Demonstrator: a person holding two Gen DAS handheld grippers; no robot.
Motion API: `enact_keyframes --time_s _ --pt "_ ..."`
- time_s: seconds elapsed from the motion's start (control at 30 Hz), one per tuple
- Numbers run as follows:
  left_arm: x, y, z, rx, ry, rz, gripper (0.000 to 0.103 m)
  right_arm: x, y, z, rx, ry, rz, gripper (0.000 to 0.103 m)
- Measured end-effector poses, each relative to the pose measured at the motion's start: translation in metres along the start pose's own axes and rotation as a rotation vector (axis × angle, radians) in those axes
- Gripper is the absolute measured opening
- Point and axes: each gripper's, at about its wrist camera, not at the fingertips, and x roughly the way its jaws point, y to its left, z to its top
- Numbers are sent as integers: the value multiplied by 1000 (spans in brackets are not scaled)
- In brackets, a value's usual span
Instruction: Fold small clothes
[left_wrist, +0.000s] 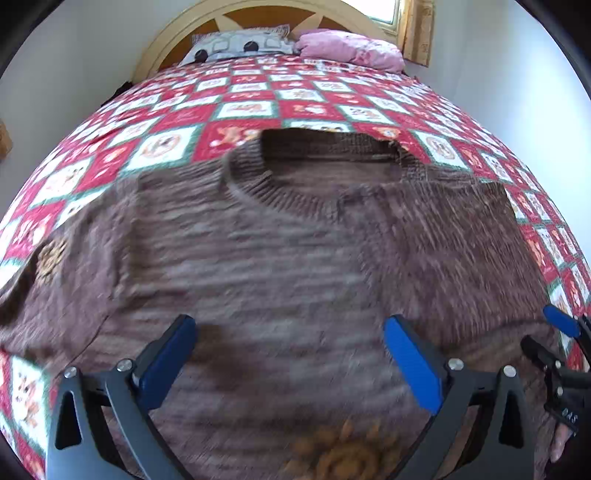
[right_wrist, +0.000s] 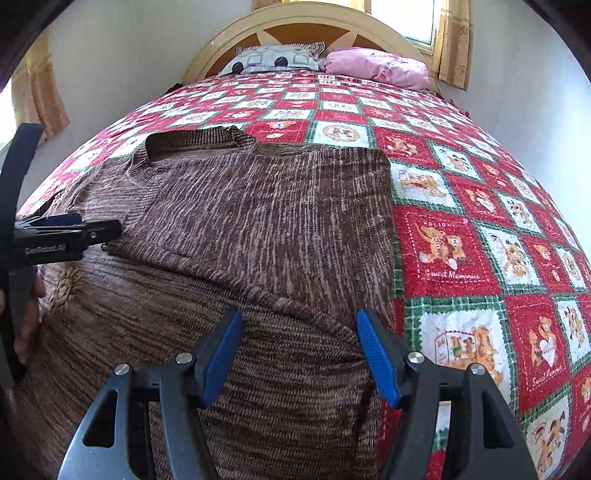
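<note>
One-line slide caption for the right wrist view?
Open right gripper hovers over a brown knit sweater, one side folded in, on a teddy-bear quilt; left gripper at left.

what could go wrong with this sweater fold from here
1. The right sleeve is already folded across the sweater; dragging the body could pull it loose.
2. Both grippers, left and right, are open and hold nothing, so a shallow pinch may catch only the top layer of the thick knit.
3. The two grippers sit close together and might bump.
</note>
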Motion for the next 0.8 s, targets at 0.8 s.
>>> enact_keyframes --time_s 0.8 --pt "-76 175 -49 -201 -106 168 103 0 5 -9 -14 -43 -13 69"
